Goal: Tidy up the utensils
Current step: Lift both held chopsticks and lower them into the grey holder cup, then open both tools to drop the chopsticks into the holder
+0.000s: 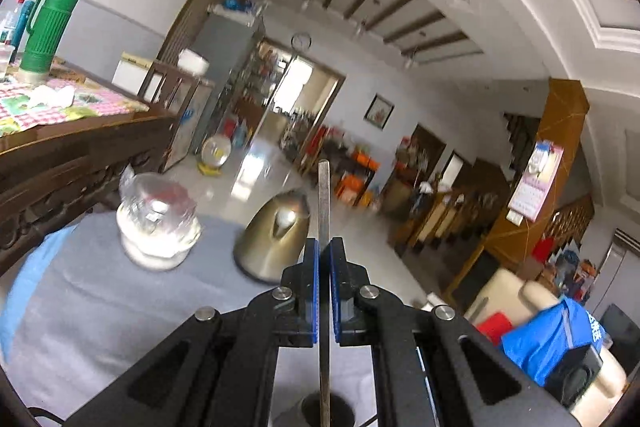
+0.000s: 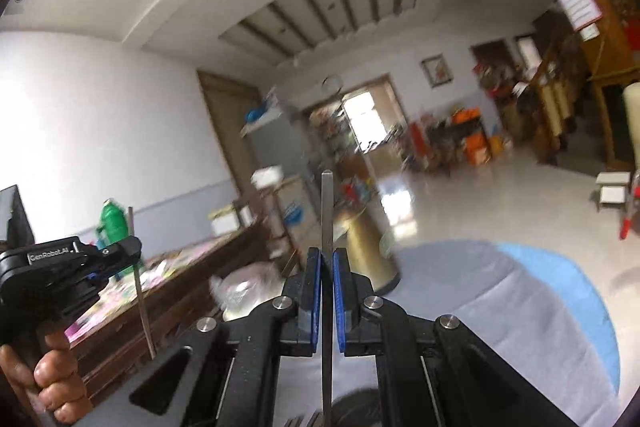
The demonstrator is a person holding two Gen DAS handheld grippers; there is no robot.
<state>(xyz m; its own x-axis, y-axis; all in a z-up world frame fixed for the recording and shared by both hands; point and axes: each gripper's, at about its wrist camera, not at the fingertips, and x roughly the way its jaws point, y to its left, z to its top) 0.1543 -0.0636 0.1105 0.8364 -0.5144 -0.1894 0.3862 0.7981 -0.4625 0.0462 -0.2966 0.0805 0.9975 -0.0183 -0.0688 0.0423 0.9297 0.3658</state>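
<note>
Evidently both grippers pinch slim, stiff metal utensils — left gripper (image 1: 324, 259), right gripper (image 2: 327, 267) — light, slippery; grip mid-handle.

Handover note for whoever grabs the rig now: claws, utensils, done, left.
Left claw: shut on a flat metal utensil handle, held upright over a dark cup on the grey tablecloth.
Right claw: shut on a second metal utensil, also upright; what looks like fork tines shows at the bottom edge beside a dark blurred shape.
Done: both utensils picked up.
Left: place each one and release. The gold kettle and glass jar stand close ahead.
</note>
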